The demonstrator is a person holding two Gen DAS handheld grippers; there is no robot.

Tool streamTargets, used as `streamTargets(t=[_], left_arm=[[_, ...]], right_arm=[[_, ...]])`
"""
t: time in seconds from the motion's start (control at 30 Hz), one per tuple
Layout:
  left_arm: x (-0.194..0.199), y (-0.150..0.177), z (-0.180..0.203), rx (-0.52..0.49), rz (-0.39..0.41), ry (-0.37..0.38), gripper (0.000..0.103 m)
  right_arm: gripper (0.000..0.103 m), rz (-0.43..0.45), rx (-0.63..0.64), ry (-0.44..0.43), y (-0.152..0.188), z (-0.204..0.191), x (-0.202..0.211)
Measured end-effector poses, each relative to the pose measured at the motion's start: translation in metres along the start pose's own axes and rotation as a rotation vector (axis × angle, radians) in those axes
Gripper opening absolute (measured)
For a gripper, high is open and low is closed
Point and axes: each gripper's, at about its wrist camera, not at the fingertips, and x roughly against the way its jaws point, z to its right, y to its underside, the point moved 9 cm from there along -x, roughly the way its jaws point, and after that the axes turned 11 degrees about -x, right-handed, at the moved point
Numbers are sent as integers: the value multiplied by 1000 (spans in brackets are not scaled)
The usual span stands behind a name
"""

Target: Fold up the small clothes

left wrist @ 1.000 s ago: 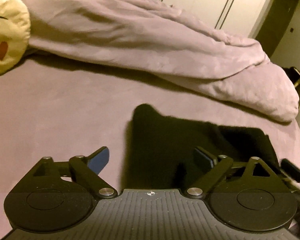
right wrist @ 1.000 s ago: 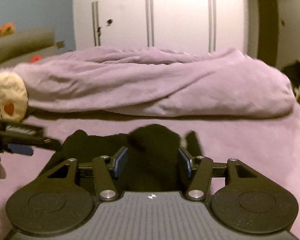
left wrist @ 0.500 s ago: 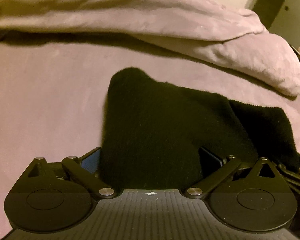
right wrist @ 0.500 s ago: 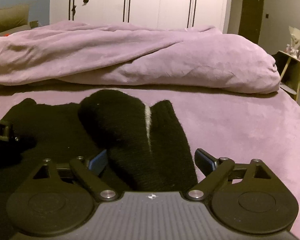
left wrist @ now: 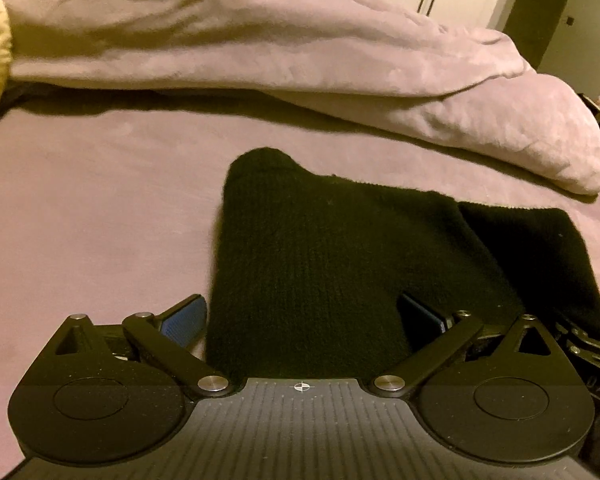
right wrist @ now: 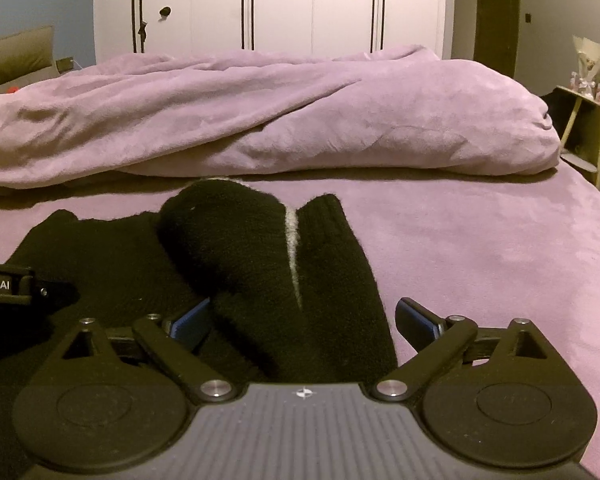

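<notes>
Mauve plush bed sheet (left wrist: 100, 208) carries a soft, limp black knitted garment (left wrist: 324, 264) before a bunched duvet (right wrist: 260, 120). Left gripper (left wrist: 300, 320) gapes; right gripper (right wrist: 304, 320), jaws just spread, straddles it, released. Light knit likely best pinched at near edges.

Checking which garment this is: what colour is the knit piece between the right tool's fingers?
The knit piece is black with a thin pale grey stripe; the right wrist view shows it best.
</notes>
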Motion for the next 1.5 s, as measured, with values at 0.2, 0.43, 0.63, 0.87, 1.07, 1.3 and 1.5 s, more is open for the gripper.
streamTargets(t=[0.2, 0.43, 0.63, 0.87, 1.07, 1.3, 1.5], left_arm=[[43, 25, 4, 12, 47, -36, 103], [44, 36, 3, 68, 44, -34, 103], [56, 23, 2, 96, 42, -25, 103], [49, 0, 0, 59, 99, -58, 103], [28, -19, 4, -12, 98, -86, 103], [-4, 6, 0, -105, 5, -87, 103], [12, 14, -15, -5, -9, -33, 103]], right_arm=[[99, 43, 60, 89, 20, 1, 37], [99, -7, -4, 68, 27, 11, 29], [98, -84, -33, 54, 14, 15, 37], [80, 39, 42, -12, -24, -18, 49], [41, 9, 162, -100, -25, -57, 29], [35, -41, 320, -38, -6, -44, -9], [35, -48, 182, -27, -13, -21, 1]])
